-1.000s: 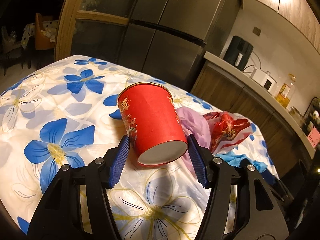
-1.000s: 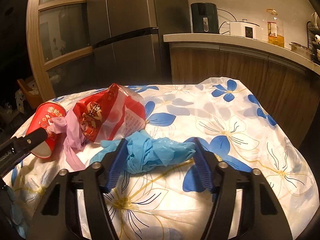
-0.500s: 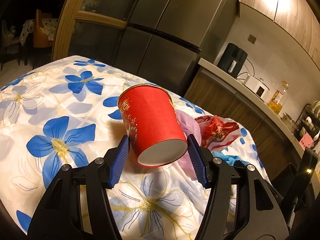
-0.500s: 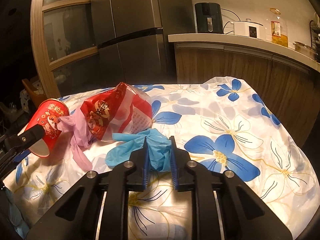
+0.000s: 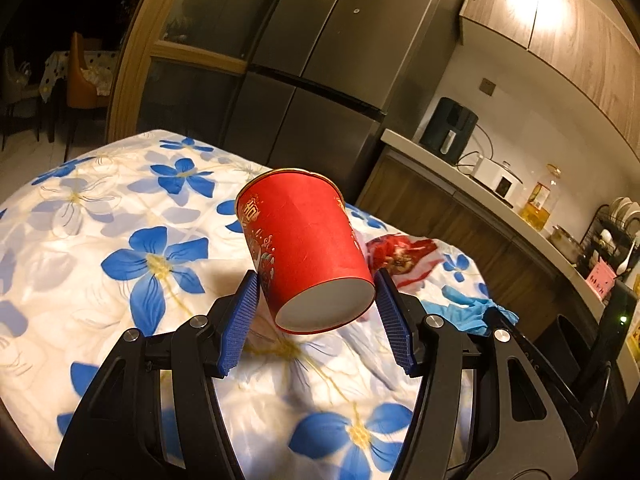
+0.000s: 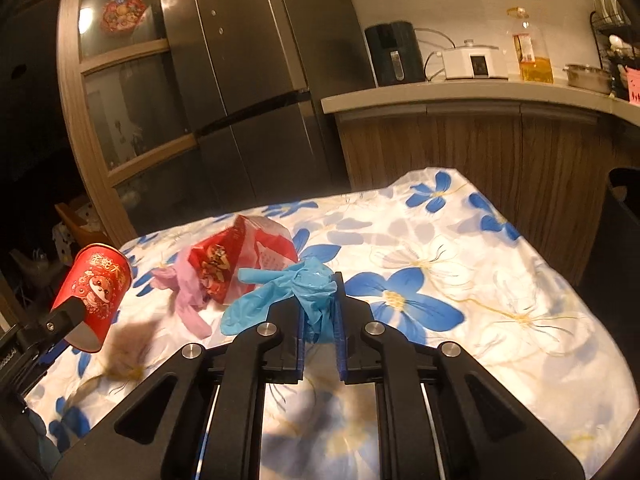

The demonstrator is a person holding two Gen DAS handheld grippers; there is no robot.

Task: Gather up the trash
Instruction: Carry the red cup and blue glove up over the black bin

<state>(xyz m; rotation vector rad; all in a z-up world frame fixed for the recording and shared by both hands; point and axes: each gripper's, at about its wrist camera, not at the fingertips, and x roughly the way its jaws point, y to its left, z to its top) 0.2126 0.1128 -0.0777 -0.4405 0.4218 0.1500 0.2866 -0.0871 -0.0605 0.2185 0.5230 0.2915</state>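
My left gripper [image 5: 316,300] is shut on a red paper cup [image 5: 304,252] and holds it tilted above the flowered tablecloth [image 5: 120,248]; the cup also shows in the right wrist view [image 6: 94,292]. My right gripper [image 6: 318,312] is shut on a crumpled blue glove [image 6: 292,292], lifted a little off the cloth. A red and white plastic bag [image 6: 236,256] and a pink glove [image 6: 188,296] lie on the table between the two grippers.
A tall steel fridge [image 6: 248,92] stands behind the table. A kitchen counter [image 6: 480,96] at the right holds an air fryer, a cooker and an oil bottle. A black bin [image 6: 624,216] stands at the table's right edge.
My right gripper closed on the blue glove and lifted it. My left gripper rose with the red cup, off the table.
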